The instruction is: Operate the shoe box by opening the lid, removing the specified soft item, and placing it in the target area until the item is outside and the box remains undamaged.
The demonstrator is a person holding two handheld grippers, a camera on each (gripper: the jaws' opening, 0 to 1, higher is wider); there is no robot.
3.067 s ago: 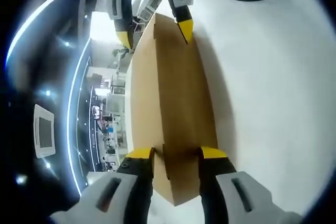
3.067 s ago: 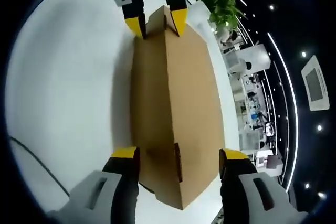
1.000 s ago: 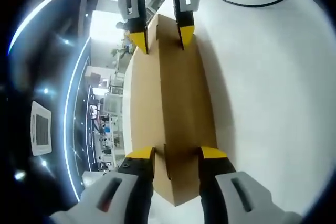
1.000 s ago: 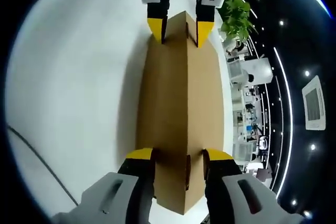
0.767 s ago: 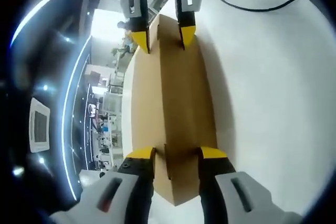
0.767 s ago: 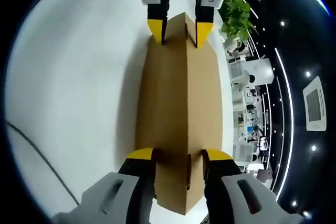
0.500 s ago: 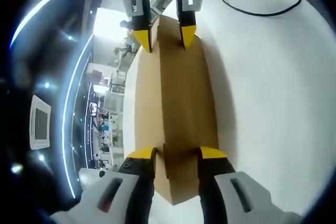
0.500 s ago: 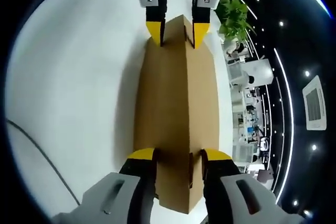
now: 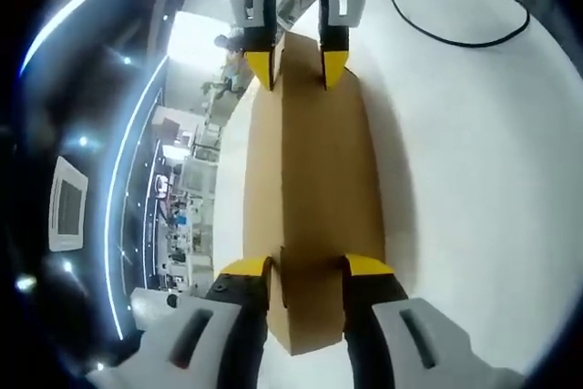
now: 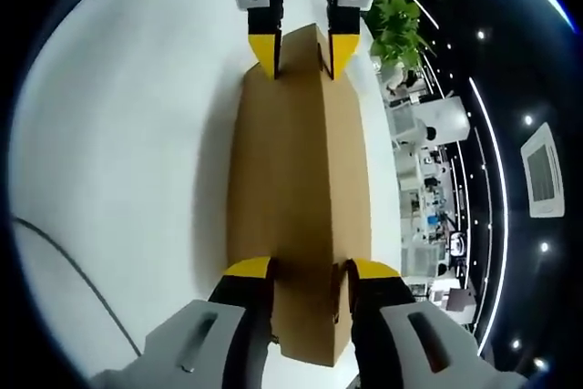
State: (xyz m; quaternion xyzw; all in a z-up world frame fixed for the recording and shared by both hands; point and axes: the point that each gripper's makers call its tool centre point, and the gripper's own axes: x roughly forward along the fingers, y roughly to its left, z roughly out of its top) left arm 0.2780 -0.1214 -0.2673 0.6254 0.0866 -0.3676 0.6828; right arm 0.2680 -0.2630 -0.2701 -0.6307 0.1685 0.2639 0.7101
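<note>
The box (image 9: 314,189) runs lengthwise between the grippers, the left (image 9: 308,268) clamped on one end, the right (image 10: 307,269) on the other.

A white table (image 9: 474,161) spreads wide, with a black cable (image 9: 437,29) curving across it. Beyond its edge lies a dark hall with curved strips of ceiling light (image 9: 137,134), small round spotlights (image 10: 526,120) and a leafy green plant (image 10: 393,20) near white furniture (image 10: 428,116).
</note>
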